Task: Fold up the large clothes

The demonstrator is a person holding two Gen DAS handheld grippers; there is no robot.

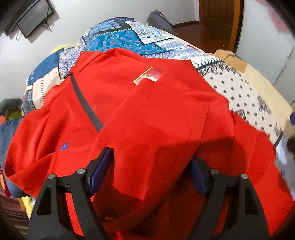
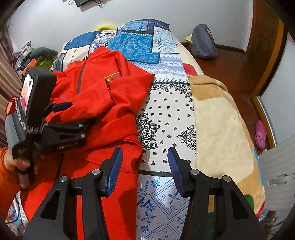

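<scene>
A large red jacket [image 1: 147, 114] with a dark zipper and a flag patch [image 1: 147, 75] lies on the patterned bedspread [image 1: 237, 88], one sleeve folded across its chest. My left gripper [image 1: 153, 162] is open just above the jacket's lower part, holding nothing. In the right wrist view the jacket [image 2: 103, 110] fills the left half, with the flag patch [image 2: 112, 78] on the folded sleeve. My right gripper [image 2: 145, 162] is open and empty over the jacket's right edge and the bedspread [image 2: 171, 118]. The left gripper [image 2: 60, 118] shows there over the jacket, hand-held.
A tan blanket [image 2: 221, 120] lies along the bed's right side. A dark bag [image 2: 202, 42] and a pink shoe [image 2: 260, 134] sit on the wooden floor. A wall screen [image 1: 31, 16] hangs at upper left. Clutter [image 2: 33, 55] stands left of the bed.
</scene>
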